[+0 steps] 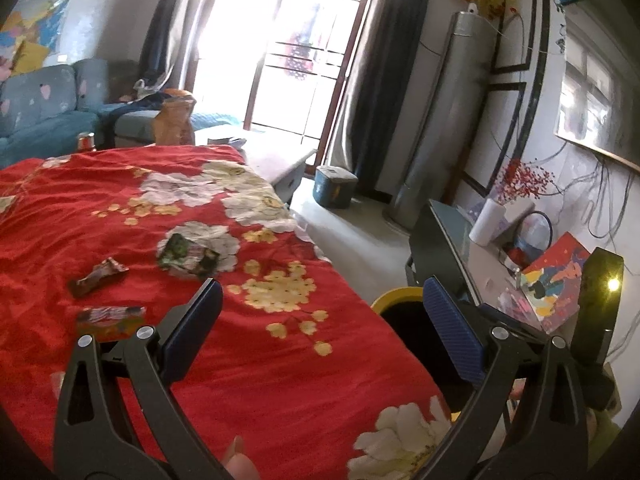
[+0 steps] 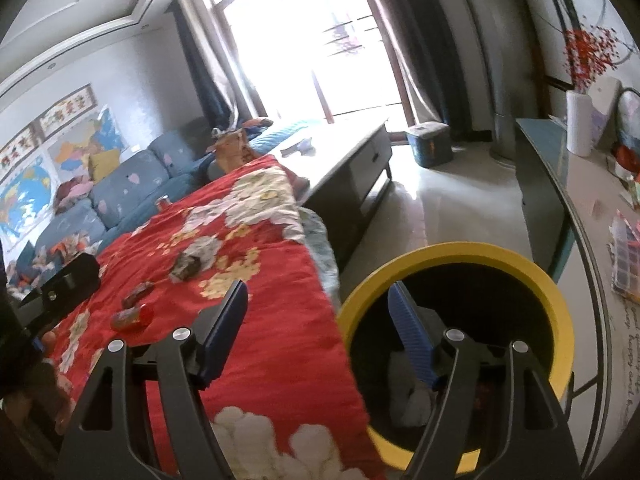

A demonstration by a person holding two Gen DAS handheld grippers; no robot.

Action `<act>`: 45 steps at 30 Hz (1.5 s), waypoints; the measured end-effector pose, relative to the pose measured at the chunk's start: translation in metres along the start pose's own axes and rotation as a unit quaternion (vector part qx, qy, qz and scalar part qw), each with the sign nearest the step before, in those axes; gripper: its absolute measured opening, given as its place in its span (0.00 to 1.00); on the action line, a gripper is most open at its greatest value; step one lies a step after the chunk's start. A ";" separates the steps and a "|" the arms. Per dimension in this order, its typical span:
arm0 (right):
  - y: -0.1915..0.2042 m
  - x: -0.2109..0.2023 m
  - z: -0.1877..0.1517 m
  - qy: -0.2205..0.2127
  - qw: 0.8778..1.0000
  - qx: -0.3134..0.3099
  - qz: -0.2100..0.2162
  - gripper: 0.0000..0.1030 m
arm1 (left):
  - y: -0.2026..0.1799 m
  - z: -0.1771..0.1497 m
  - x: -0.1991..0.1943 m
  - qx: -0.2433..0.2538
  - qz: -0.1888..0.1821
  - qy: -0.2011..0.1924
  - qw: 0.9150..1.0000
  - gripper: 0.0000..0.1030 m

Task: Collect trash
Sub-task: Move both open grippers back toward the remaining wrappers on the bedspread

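Here: 3 wrappers [image 1: 188, 257] on quilt [image 1: 280, 360], 1 bin [image 2: 552, 292]; both tongs [image 1: 320, 320] [image 2: 316, 320] spread, empty.

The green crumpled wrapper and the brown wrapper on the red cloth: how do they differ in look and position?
The green crumpled wrapper is the bulkier, dark green with white patches, and lies on a white flower print. The brown wrapper is narrower, twisted into a long strip, and lies on plain red cloth, to the left of the green one in the left wrist view. Both are crumpled, lie loose on the cloth, and neither is between a gripper's fingers.
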State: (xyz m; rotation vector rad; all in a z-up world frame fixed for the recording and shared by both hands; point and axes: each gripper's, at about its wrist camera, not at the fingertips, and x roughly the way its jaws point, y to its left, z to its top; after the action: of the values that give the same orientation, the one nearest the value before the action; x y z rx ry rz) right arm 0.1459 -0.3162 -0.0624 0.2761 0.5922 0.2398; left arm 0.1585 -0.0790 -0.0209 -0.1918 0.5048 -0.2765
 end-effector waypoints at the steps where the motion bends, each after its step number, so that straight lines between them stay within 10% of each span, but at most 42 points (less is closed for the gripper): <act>1: 0.004 0.000 0.000 0.000 1.000 -0.004 0.003 0.69 | 0.003 0.000 -0.002 -0.003 0.002 -0.001 1.000 0.89; 30: 0.114 0.016 -0.004 0.019 0.990 -0.113 0.082 0.79 | 0.100 -0.004 -0.058 -0.079 0.093 -0.025 0.992 0.89; 45: 0.184 0.077 -0.010 0.082 0.966 -0.203 0.138 0.80 | 0.152 -0.031 -0.073 -0.106 0.156 0.027 0.982 0.89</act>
State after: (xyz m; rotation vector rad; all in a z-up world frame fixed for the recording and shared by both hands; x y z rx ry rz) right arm 0.1758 -0.1190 -0.0502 -0.0623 0.6524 0.6497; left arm 0.1142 0.0835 -0.0522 -0.3091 0.6090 0.0804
